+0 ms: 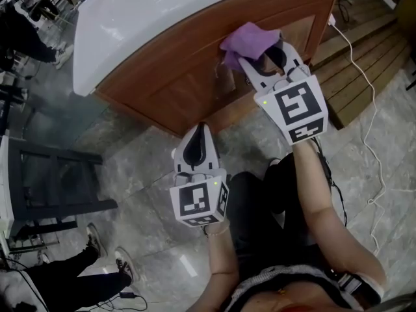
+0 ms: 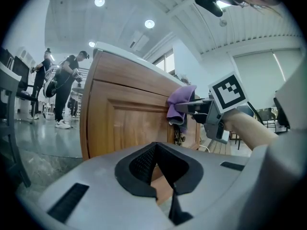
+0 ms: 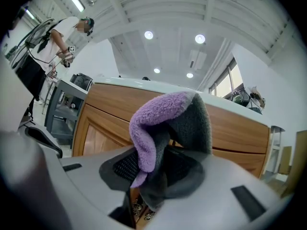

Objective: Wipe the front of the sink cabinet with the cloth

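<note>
The right gripper point(image 1: 262, 56) is clamped on the purple cloth point(image 1: 250, 39), which is bunched against the cabinet front point(image 1: 162, 86) toward its right. The left gripper point(image 1: 200, 132) hangs nearer, jaws together and empty. Dragged sideways, the loose bunch could snag on the metal door fitting point(image 2: 178, 137) just below and pull free.

Cloth point(image 1: 249, 39) covers the right gripper point(image 1: 263, 52) jaw tips and a patch of cabinet front point(image 1: 172, 86). Metal fitting point(image 3: 139, 207), lower centre of right gripper view, mostly hidden behind 1 jaw. Bystander point(image 1: 78, 275), lower left of head view, cut off: legs only.
</note>
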{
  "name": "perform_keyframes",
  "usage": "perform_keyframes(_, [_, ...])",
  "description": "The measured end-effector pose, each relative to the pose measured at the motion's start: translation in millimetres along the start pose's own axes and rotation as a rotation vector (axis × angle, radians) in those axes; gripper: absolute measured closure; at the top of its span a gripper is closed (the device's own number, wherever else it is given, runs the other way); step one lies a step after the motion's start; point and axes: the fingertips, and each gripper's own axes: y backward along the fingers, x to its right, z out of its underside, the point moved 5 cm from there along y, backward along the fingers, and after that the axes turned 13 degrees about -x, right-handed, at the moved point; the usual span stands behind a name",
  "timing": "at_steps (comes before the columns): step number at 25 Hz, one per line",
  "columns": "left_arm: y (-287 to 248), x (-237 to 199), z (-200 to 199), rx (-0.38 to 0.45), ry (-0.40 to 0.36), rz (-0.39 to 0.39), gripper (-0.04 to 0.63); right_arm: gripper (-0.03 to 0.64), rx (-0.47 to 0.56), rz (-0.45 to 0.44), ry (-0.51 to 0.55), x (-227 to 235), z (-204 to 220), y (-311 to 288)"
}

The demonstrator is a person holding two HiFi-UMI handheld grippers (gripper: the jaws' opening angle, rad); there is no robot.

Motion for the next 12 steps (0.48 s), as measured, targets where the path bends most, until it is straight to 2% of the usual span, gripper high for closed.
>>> perform_keyframes(12, [2.9,-6.0,4.1,0.004,0.012,-0.017,0.595,0.451,0.029,0.023,0.005,-3.0,1.5,1.1])
